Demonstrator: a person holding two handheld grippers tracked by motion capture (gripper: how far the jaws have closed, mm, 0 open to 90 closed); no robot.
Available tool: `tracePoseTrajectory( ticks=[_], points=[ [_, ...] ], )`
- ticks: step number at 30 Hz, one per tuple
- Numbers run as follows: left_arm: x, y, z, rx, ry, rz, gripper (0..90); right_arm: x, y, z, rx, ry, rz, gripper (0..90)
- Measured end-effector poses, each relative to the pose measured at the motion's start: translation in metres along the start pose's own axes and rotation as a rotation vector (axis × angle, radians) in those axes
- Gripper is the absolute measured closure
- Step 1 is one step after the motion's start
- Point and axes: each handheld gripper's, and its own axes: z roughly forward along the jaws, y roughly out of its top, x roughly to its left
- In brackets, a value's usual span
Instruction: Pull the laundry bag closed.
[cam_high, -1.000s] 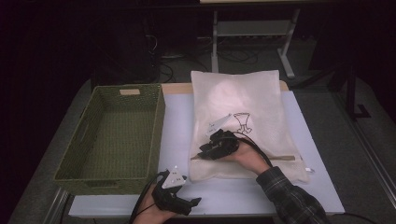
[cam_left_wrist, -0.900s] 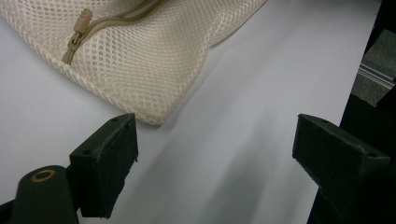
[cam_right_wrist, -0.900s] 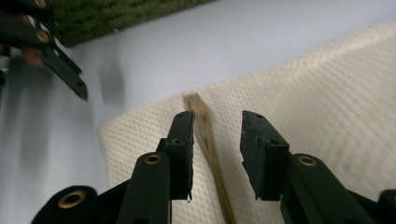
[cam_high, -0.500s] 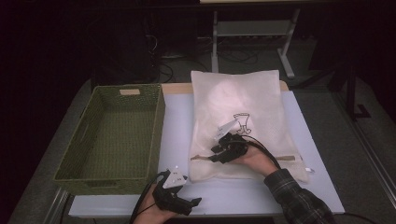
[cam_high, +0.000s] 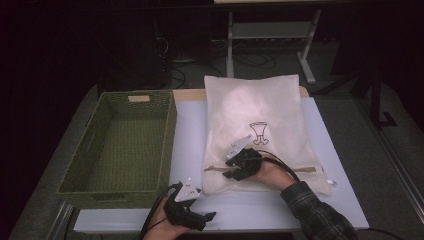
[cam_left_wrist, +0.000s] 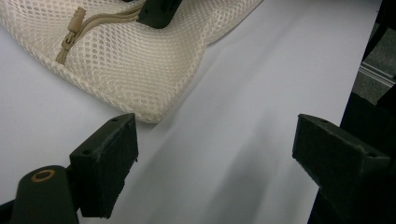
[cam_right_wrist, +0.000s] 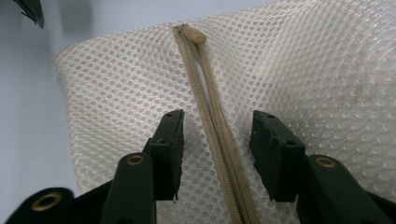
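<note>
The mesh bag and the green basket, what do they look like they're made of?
Mesh bag: cream open-weave netting, probably synthetic, matte, with small regular holes and a beige zipper. Basket: olive-green woven strands, possibly paper rope or seagrass; the braided texture shows on its walls.

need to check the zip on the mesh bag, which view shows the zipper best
The right gripper view: the zipper runs close up between the open jaws of the right hand-held gripper, up to its end tab. The left gripper view shows only its end on the mesh bag. The high view shows a thin tan line.
</note>
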Motion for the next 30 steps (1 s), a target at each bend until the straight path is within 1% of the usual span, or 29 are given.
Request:
tracePoseTrajectory(
  ticks=[1,2,3,5,6,7,8,10,11,13,14,16,17,21,23,24,26,27,28,29,30],
  points=[
    [0.000,0.000,0.001,0.002,0.001,0.002,13.6,0.001,0.000,0.000,-0.002,-0.003,0.006,63.5],
    [0.000,0.000,0.001,0.002,0.002,0.003,13.6,0.001,0.000,0.000,-0.002,-0.003,0.006,63.5],
    [0.000,0.001,0.002,0.003,0.005,0.002,13.6,0.001,0.000,0.000,-0.002,-0.013,0.018,68.0],
    [0.000,0.001,0.002,0.003,0.008,0.000,13.6,-0.001,0.000,0.000,-0.003,-0.014,0.027,73.6],
    [0.000,0.002,0.001,0.004,0.011,-0.002,14.1,-0.001,0.000,0.000,-0.005,-0.012,0.032,79.7],
    [0.000,0.002,0.001,-0.001,0.014,-0.006,14.1,-0.001,0.000,0.000,-0.005,-0.012,0.032,79.7],
    [0.001,0.003,0.001,-0.003,0.015,-0.009,14.1,0.000,0.001,0.000,-0.003,-0.019,0.032,82.1],
    [0.001,0.004,0.001,-0.014,0.020,-0.027,14.0,0.001,0.000,0.000,-0.010,-0.032,0.016,86.4],
    [0.001,0.005,0.001,-0.017,0.024,-0.026,14.0,0.001,0.000,0.000,-0.010,-0.032,0.016,86.4],
    [0.001,0.009,0.001,-0.035,0.023,-0.042,13.9,0.000,-0.002,0.000,-0.031,-0.026,0.032,87.2],
    [0.002,0.011,0.001,-0.041,0.024,-0.052,13.9,-0.001,-0.003,-0.003,-0.045,-0.031,0.032,87.3],
    [0.003,0.016,0.000,-0.056,0.030,-0.061,13.9,-0.002,-0.003,-0.006,-0.053,-0.033,0.026,87.3],
    [0.004,0.019,0.000,-0.060,0.042,-0.054,13.9,-0.002,-0.003,-0.009,-0.067,-0.030,0.026,87.3],
    [0.009,0.036,0.000,-0.088,0.066,-0.058,14.1,-0.003,-0.003,-0.021,-0.110,-0.030,0.038,87.3],
    [0.013,0.045,0.001,-0.099,0.076,-0.064,14.5,-0.002,-0.004,-0.026,-0.120,-0.038,0.026,87.3],
    [0.016,0.049,0.002,-0.104,0.082,-0.066,15.0,-0.001,-0.006,-0.031,-0.131,-0.045,0.028,87.3],
    [0.023,0.057,0.006,-0.109,0.091,-0.069,16.0,-0.001,-0.008,-0.032,-0.136,-0.047,0.032,87.3],
    [0.027,0.060,0.007,-0.112,0.095,-0.076,16.2,-0.001,-0.009,-0.033,-0.140,-0.046,0.029,87.3],
    [0.036,0.065,0.012,-0.108,0.109,-0.088,18.4,0.000,-0.011,-0.035,-0.135,-0.050,0.025,87.3],
    [0.036,0.065,0.012,-0.108,0.109,-0.088,19.3,0.000,-0.011,-0.035,-0.135,-0.050,0.025,87.3],
    [0.040,0.067,0.014,-0.106,0.113,-0.093,19.3,0.001,-0.012,-0.037,-0.134,-0.052,0.025,87.3]
  ],
)
